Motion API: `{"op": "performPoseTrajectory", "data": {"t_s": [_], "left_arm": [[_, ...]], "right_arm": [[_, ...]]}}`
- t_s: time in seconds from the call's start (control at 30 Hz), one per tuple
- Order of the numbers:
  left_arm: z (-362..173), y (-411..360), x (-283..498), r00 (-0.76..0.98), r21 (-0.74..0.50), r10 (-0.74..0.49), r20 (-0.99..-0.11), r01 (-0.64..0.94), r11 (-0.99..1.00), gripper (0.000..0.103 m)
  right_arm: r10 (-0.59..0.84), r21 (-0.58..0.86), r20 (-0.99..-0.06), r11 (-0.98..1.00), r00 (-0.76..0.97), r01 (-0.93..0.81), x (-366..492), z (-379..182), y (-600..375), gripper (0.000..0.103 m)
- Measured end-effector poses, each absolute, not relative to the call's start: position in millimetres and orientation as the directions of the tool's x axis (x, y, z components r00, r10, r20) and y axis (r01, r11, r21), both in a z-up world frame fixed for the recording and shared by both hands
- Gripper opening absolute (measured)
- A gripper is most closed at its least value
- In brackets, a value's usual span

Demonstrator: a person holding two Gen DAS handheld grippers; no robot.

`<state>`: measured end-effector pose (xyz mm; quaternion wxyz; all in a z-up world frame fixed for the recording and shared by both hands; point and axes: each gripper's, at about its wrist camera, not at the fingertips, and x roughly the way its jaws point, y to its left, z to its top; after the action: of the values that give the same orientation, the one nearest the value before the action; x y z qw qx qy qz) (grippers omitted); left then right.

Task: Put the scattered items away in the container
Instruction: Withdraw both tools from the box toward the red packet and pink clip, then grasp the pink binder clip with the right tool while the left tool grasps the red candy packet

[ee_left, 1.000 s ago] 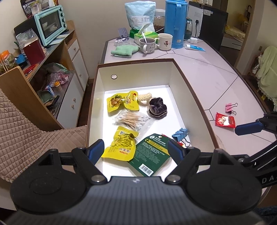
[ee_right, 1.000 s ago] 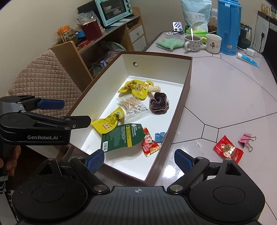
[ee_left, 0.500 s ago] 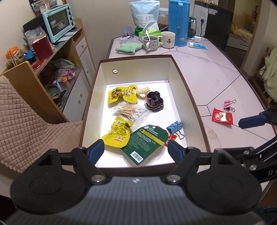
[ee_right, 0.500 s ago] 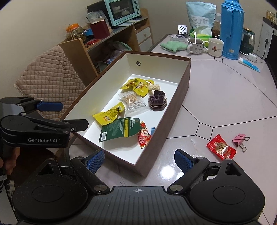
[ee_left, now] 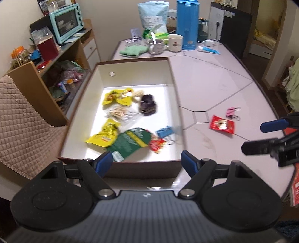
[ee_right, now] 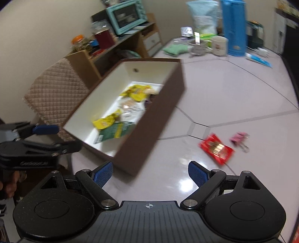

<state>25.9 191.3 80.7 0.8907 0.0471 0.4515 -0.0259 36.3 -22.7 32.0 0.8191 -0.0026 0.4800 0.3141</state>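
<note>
A brown box [ee_left: 173, 78] [ee_right: 147, 130] with a white inside lies on the table and holds yellow snack packets [ee_left: 101, 135], a green packet [ee_left: 130, 143], cotton swabs [ee_left: 121, 113], a dark scrunchie [ee_left: 147, 106], a blue binder clip [ee_left: 164, 131] and a red sachet [ee_left: 158, 145]. On the table to its right lie a red snack packet [ee_left: 222, 124] [ee_right: 216, 148] and a pink binder clip [ee_left: 232, 112] [ee_right: 240, 139]. My left gripper [ee_left: 146, 161] is open before the box's near wall. My right gripper [ee_right: 150, 173] is open above the table near the box's corner, left of the red packet.
At the table's far end stand a blue jug [ee_left: 186, 24], two mugs [ee_left: 174, 42], a green cloth [ee_left: 132, 50], a blue bag [ee_left: 153, 16] and a tube [ee_left: 208, 50]. A quilted chair [ee_left: 20, 119] and a shelf with a teal oven [ee_left: 66, 22] are at left.
Both grippers have pulled back toward me from the box, so its near wall now shows in the left wrist view. The right gripper has also swung right, toward the red packet.
</note>
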Motion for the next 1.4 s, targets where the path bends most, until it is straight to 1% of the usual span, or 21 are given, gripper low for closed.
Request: {"op": "performPoseTrajectory", "data": {"t_s": [0.2,0.43,0.5,0.6,0.93,1.07,1.23,1.27,1.3,1.33,1.4], "left_arm": [[76,154,23,0.579,0.015,-0.053,-0.813,0.111,0.994,0.077],[73,109,24,0.588,0.010,-0.096,-0.803,0.174,0.985,0.077],[68,97,28,0.584,0.014,-0.107,-0.805,0.199,0.980,0.077],[60,82,34,0.571,-0.011,-0.147,-0.807,0.235,0.972,0.077],[30,49,69,0.554,-0.009,-0.201,-0.808,0.330,0.944,0.077],[15,38,85,0.538,0.007,-0.211,-0.816,0.373,0.928,0.075],[-6,31,108,0.508,0.008,-0.206,-0.836,0.387,0.922,0.074],[-9,30,112,0.503,0.008,-0.204,-0.840,0.389,0.921,0.074],[-11,30,115,0.499,0.010,-0.203,-0.842,0.390,0.921,0.074],[-13,29,118,0.496,0.012,-0.201,-0.845,0.392,0.920,0.074],[-17,30,125,0.488,0.004,-0.204,-0.849,0.392,0.920,0.074]], "right_arm": [[0.468,0.290,-0.810,0.843,0.352,-0.453,45,28,-74,0.090],[0.440,0.281,-0.820,0.866,0.365,-0.414,54,22,-114,0.090],[0.419,0.259,-0.825,0.877,0.379,-0.405,58,19,-123,0.090],[0.384,0.224,-0.832,0.892,0.399,-0.392,65,14,-135,0.090],[0.388,0.260,-0.827,0.906,0.407,-0.335,102,-3,-167,0.090],[0.399,0.285,-0.823,0.906,0.404,-0.314,123,-12,-173,0.090],[0.413,0.308,-0.821,0.902,0.393,-0.303,146,-26,-171,0.090],[0.419,0.317,-0.821,0.900,0.388,-0.300,151,-29,-169,0.087],[0.429,0.334,-0.820,0.896,0.379,-0.293,156,-33,-169,0.069],[0.441,0.353,-0.818,0.892,0.369,-0.284,161,-38,-168,0.063],[0.464,0.397,-0.816,0.883,0.344,-0.249,172,-47,-167,0.063]]}}
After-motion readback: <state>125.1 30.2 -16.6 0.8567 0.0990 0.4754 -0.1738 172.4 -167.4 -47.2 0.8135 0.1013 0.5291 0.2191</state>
